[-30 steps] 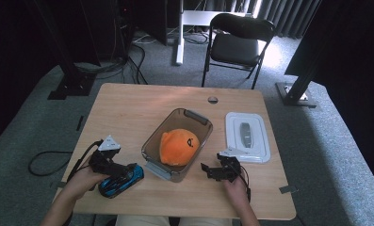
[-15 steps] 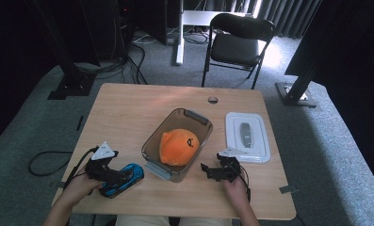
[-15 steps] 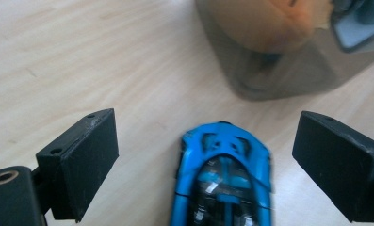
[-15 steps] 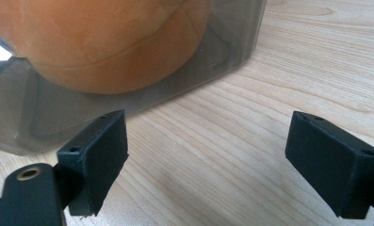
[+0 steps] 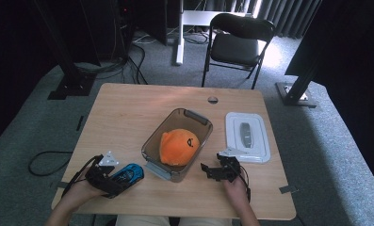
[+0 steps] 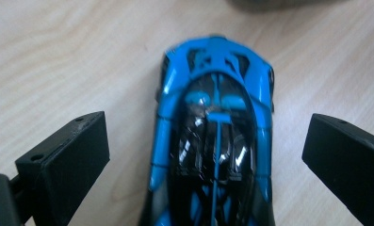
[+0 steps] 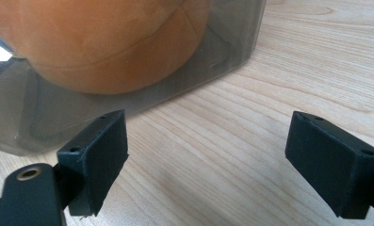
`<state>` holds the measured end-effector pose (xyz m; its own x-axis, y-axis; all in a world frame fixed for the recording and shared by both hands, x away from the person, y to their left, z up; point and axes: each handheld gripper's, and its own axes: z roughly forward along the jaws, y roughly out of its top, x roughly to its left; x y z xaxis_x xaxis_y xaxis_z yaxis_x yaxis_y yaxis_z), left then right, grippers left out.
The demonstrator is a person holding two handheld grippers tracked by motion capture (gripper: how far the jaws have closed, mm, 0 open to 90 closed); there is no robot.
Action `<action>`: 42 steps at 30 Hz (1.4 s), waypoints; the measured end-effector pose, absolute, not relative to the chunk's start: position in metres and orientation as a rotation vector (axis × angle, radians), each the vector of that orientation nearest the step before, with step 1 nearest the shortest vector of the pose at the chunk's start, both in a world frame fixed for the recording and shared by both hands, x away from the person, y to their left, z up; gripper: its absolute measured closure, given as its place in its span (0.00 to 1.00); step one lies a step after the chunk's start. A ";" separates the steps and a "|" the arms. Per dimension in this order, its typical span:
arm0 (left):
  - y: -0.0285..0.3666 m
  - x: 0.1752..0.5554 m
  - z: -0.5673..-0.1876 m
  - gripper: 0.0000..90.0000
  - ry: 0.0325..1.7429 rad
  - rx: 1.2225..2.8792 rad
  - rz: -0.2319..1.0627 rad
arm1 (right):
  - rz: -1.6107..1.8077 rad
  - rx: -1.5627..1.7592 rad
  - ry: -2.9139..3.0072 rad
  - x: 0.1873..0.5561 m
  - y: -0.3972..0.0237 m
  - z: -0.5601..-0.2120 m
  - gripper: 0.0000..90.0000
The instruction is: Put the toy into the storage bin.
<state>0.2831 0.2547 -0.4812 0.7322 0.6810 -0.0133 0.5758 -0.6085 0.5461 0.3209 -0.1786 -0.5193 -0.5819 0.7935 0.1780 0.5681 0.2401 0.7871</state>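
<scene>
A blue and black toy car (image 5: pixel 129 172) (image 6: pixel 215 141) rests on the wooden table (image 5: pixel 128 117) near its front left. My left gripper (image 5: pixel 121 180) (image 6: pixel 207 141) straddles it. Its jaws have just been opening and now stand clear of both sides of the car, so it is open. Right of that, a clear grey bin (image 5: pixel 194 116) (image 7: pixel 231 42) holds an orange plush toy (image 5: pixel 177 146) (image 7: pixel 104 42). My right gripper (image 5: pixel 208 171) (image 7: pixel 208 141) hovers low at the bin's near right corner, open with only bare wood between its fingers.
The bin's white lid (image 5: pixel 247 136) lies flat to the right of the bin, just beyond my right gripper. A small round cable port (image 5: pixel 213 99) marks the table's far edge. A black folding chair (image 5: pixel 236 42) stands behind the table.
My left gripper has come down toward the table's near edge over the blue car. Its jaws have spread away from the car's sides. The right gripper has stayed put.
</scene>
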 end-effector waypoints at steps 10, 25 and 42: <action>0.249 0.278 -0.490 0.02 0.941 2.498 0.312 | 1.261 1.275 2.257 0.322 -0.179 -0.519 0.15; 0.245 0.281 -0.501 0.15 0.920 2.519 0.307 | 1.255 1.277 2.265 0.322 -0.179 -0.520 0.15; 0.241 0.284 -0.497 0.30 0.911 2.517 0.285 | 1.256 1.277 2.267 0.322 -0.179 -0.520 0.15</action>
<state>0.2843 0.2414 -0.4970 0.7609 0.6476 0.0412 0.5555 -0.6828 0.4745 0.3220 -0.1788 -0.5199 -0.5842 0.7909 0.1823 0.5739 0.2437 0.7818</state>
